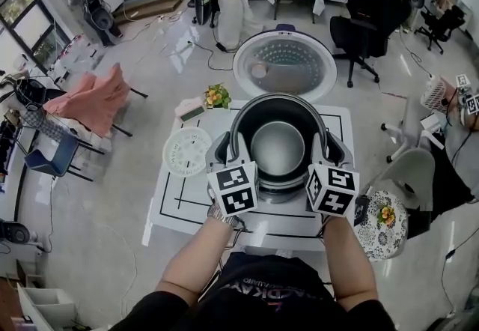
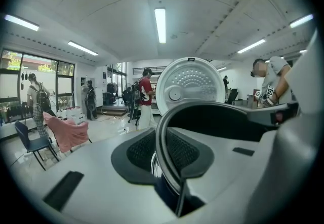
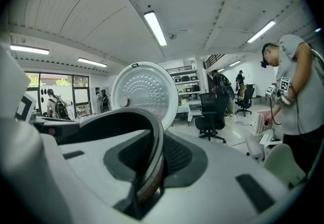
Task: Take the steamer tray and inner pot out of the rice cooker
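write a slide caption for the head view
Rim clamped: left gripper and right gripper hold the inner pot; steamer tray on table.

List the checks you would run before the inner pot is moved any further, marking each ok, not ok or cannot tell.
1. Lid swung fully open, out of the pot's path: ok.
2. Steamer tray already out, lying on the table left of the pot: ok.
3. Left gripper clamped on the inner pot rim: ok.
4. Right gripper clamped on the opposite side of the rim: ok.
5. Pot base lifted clear of the rice cooker: cannot tell, since the pot hides what is beneath it.
6. Bare table surface in front of the tray for setting the pot down: ok, judging by the head view.
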